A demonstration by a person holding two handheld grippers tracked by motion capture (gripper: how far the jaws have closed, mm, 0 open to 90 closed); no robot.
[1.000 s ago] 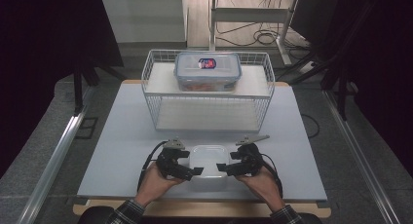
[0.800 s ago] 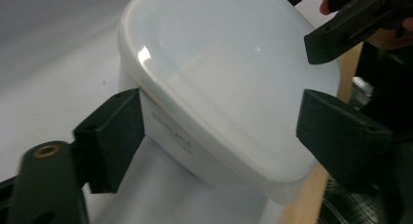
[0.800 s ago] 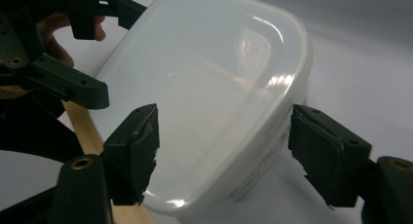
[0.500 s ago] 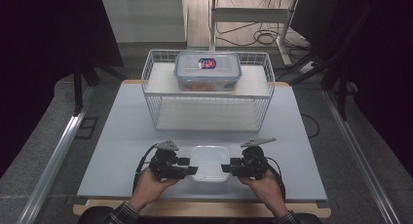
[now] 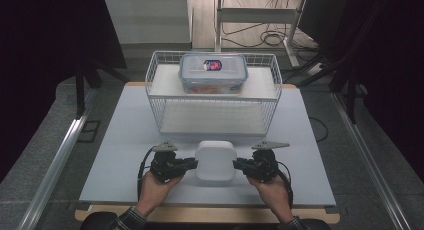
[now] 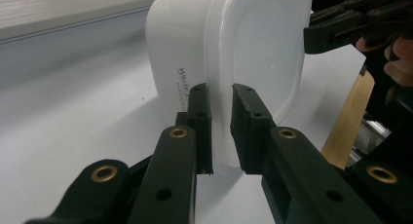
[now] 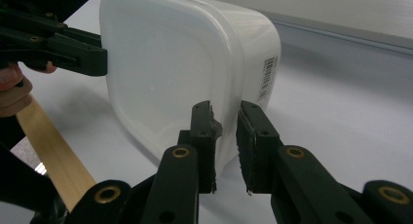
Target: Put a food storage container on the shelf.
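Note:
A white plastic container (image 5: 215, 160) hangs between my two grippers near the table's front edge, tipped up on its side with one broad face toward the person. My left gripper (image 5: 192, 163) is shut on its left rim. The left gripper view shows that rim pinched between the jaws (image 6: 220, 102), the container (image 6: 234, 48) rising behind them. My right gripper (image 5: 237, 165) is shut on the right rim. In the right gripper view the jaws (image 7: 225, 112) clamp the lip of the container (image 7: 185, 63), whose side carries a barcode label.
A white wire basket (image 5: 150, 75) stands at the back middle of the table (image 5: 115, 140). A clear lidded box (image 5: 213, 72) with food inside rests on its upper shelf. A wooden strip (image 5: 200, 215) runs along the table's near side.
The container lay flat between the grippers. Both grippers have drawn in onto its rims, and it now stands tipped up and a little farther from the person.

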